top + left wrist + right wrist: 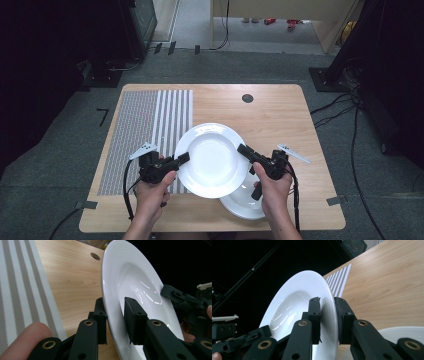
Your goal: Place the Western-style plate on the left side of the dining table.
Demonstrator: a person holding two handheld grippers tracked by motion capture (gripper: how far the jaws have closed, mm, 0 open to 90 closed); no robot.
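A white deep plate (212, 160) is held above the wooden table (270, 120) between both grippers. My left gripper (184, 158) is shut on its left rim; in the left gripper view the jaws (115, 307) clamp the rim of the plate (130, 272) from both sides. My right gripper (243, 150) is shut on the opposite rim, and in the right gripper view its jaws (327, 302) pinch the edge of the plate (294, 302). A second white plate (245, 202) lies on the table below, partly covered by the held one.
A grey and white striped placemat (140, 125) covers the table's left part. A round cable hole (247, 98) sits near the far edge. Cables and dark stands surround the table on the floor.
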